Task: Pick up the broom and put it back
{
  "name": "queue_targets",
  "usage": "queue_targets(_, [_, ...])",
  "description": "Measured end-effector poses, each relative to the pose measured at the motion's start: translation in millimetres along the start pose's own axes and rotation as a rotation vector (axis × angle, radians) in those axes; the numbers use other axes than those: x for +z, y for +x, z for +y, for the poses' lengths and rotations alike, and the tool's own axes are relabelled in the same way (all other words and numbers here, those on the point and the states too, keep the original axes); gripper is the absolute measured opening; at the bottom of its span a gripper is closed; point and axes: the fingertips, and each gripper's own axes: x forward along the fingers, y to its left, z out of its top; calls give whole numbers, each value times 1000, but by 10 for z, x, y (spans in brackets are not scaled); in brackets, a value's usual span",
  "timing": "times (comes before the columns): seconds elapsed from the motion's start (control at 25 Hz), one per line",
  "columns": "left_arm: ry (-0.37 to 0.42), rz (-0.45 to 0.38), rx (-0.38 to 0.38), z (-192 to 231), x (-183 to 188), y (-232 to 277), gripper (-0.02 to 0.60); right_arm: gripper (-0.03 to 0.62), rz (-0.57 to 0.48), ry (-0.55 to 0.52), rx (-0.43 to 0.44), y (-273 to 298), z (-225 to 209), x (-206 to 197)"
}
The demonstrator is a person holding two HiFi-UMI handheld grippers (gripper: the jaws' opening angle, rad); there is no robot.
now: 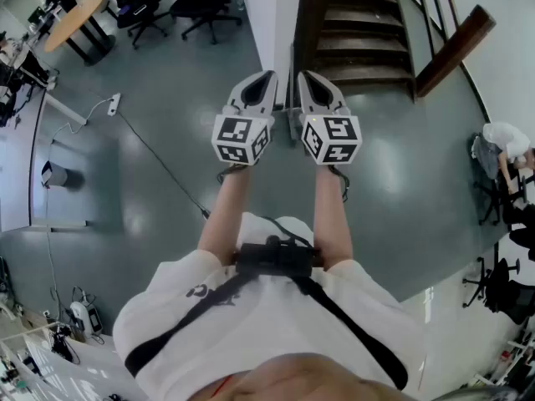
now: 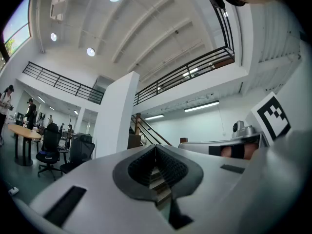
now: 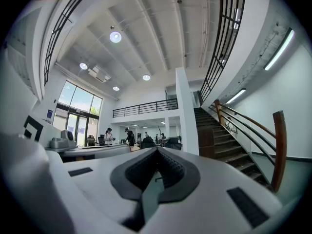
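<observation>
Glossy grey-green hall floor (image 1: 150, 224) under me, white square pillar (image 1: 269, 15) and dark wooden staircase (image 1: 359, 32) just ahead of the claws, and I'm holding the left claw (image 1: 264, 80) and right claw (image 1: 308, 80) side by side, level, each pressed together on nothing, and where the broom is I can't tell.

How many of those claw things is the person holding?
2. The left claw and the right claw are held out side by side over the grey floor, pointing toward the staircase. Both are shut and empty; no others seem hidden.
</observation>
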Motion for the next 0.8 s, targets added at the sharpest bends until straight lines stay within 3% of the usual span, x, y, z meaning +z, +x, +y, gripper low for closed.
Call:
queue_targets(0.2, [25, 19, 9, -110, -53, 46, 12, 5, -31, 48, -35, -132, -215, 11])
queue_targets(0.36, [96, 145, 104, -39, -299, 91, 12, 6, -25, 32, -49, -190, -312, -30])
queue_targets(0.6, [122, 177, 156, -219, -435, 235, 12, 5, 68, -17, 20, -258, -459, -210])
queue_targets(0.72, [107, 199, 184, -307, -495, 283, 12, 5, 187, -115, 78, -272, -487, -457])
queue_targets(0.8, [94, 195, 191, -389, -535, 294, 12, 6, 223, -115, 80, -313, -537, -562])
